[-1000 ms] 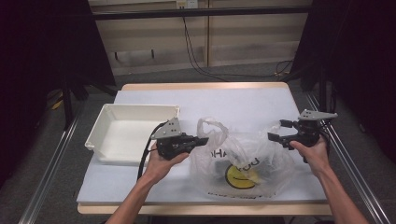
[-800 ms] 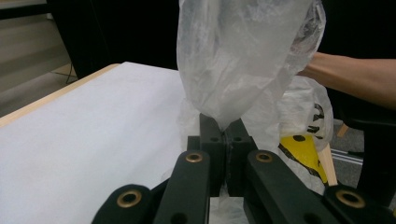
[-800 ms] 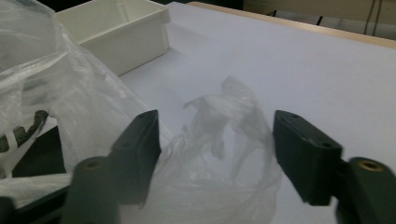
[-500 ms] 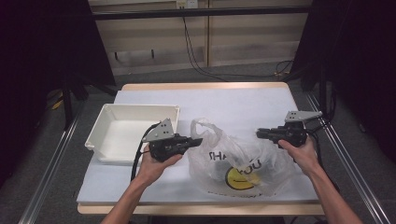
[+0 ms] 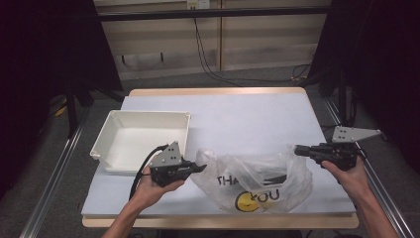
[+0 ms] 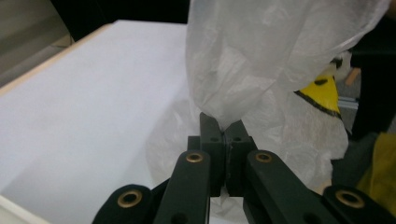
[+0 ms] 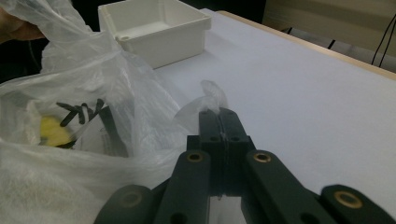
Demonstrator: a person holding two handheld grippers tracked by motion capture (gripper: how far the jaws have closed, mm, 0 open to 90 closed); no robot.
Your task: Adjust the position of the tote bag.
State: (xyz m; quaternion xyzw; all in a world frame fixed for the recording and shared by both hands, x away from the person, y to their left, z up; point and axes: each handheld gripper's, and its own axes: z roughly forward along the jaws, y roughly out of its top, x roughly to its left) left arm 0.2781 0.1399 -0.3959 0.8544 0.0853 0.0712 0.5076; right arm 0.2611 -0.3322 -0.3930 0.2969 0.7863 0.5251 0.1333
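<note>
A clear plastic bag (image 5: 252,181) with black lettering and a yellow smiley lies on the white table near its front edge. My left gripper (image 5: 200,167) is shut on the bag's left handle, and the film bunches above its jaws (image 6: 229,84). At the bag's right side my right gripper (image 5: 298,150) is shut on the other handle, a wisp of plastic (image 7: 211,95) poking out past the tips. The bag (image 7: 70,135) is stretched between the two grippers, and dark shapes show faintly through it.
A white rectangular tray (image 5: 143,141) stands empty at the left of the table, just behind my left hand; it also shows in the right gripper view (image 7: 156,28). Metal rails run along both sides of the table, and cables hang at the back wall.
Both grippers have lowered and moved apart, the right one outward to the right. The bag has been pulled wider and flatter between them.
</note>
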